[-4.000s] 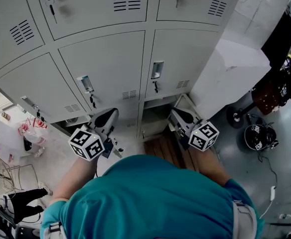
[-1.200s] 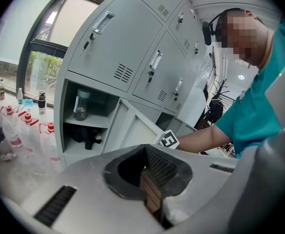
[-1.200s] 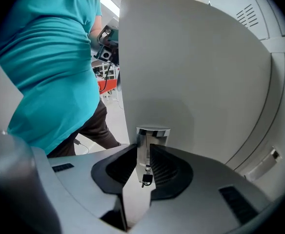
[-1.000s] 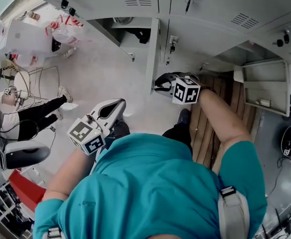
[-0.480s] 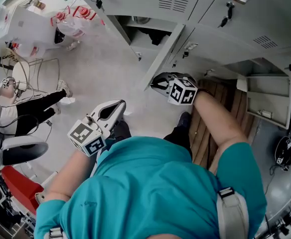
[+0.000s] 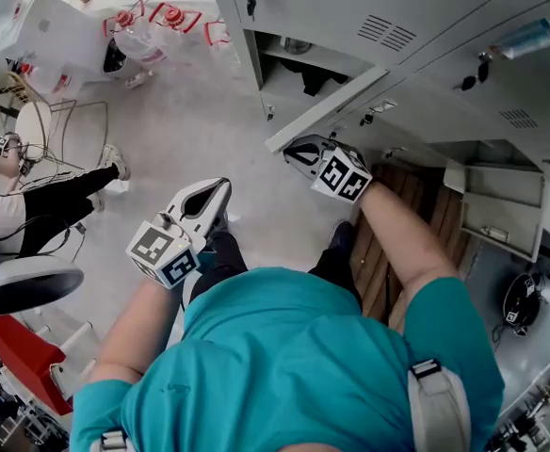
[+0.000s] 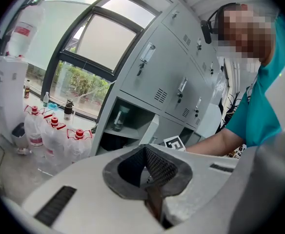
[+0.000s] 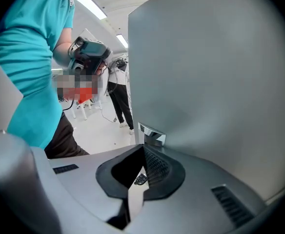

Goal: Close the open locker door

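The open grey locker door (image 6: 331,106) stands partly swung out from the bottom-row locker (image 6: 303,64), whose dark inside shows behind it. My right gripper (image 6: 296,152) is at the door's outer face near its free edge. In the right gripper view the door (image 8: 215,82) fills the right side, with its metal latch (image 8: 152,136) just beyond the gripper (image 8: 143,150). Its jaws have just been closing and are shut, with nothing between them. My left gripper (image 6: 214,196) hangs over the floor away from the door, shut and holding nothing (image 7: 145,147). The left gripper view shows the open locker (image 7: 125,126).
Several water bottles (image 6: 162,17) and a white box (image 6: 58,36) stand on the floor left of the lockers. A seated person's legs (image 6: 58,196) and a chair (image 6: 30,285) are at the left. Wooden boards (image 6: 388,252) and another open door (image 6: 501,205) lie to the right.
The locker door has swung from edge-on toward the locker opening. My right gripper has moved with it, staying by its free edge. The left gripper has drifted slightly up the picture.
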`<state>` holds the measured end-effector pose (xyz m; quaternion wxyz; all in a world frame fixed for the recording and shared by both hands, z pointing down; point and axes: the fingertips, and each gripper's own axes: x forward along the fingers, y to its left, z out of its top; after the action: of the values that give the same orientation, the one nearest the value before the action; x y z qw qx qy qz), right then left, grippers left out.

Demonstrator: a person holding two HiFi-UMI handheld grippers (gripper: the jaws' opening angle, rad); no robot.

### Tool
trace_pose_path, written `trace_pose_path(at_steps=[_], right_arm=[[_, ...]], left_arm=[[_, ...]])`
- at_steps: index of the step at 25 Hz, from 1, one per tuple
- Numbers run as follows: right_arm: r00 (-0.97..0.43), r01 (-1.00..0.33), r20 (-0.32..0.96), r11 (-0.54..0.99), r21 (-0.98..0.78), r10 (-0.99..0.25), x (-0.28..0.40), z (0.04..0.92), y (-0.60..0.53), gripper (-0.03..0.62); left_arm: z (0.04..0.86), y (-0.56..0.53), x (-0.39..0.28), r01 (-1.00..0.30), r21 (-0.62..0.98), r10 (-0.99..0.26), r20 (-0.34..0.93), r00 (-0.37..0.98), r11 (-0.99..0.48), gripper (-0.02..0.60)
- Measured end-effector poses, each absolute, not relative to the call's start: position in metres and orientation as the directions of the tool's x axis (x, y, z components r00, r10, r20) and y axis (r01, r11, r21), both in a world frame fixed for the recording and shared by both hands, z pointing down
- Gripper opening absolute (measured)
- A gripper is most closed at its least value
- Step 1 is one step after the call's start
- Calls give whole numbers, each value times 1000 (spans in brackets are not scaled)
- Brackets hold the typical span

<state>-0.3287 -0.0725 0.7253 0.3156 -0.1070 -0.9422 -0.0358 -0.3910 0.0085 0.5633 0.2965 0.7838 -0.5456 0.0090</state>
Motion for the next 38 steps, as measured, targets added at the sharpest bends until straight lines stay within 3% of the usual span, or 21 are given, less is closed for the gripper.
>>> trace_pose_path(at_steps=[22, 29, 33, 38], right_arm=[[-812, -140, 570, 990, 13, -123, -419, 730, -155, -3], [-844, -33, 533, 998, 53, -56, -475, 716, -129, -3], [-860, -136, 497, 991, -2, -117, -485, 714, -134, -2], [-791, -369, 533, 929, -26, -300, -449, 736, -167, -2]], left_arm=[[582, 13, -477, -871, 464, -897, 301, 323, -158, 3], [584, 18, -494, -874, 466, -902, 306, 305, -137, 3], [586, 25, -500, -873, 472, -907, 306, 290, -120, 3], [588, 29, -506, -869, 485, -912, 304, 274, -100, 3]])
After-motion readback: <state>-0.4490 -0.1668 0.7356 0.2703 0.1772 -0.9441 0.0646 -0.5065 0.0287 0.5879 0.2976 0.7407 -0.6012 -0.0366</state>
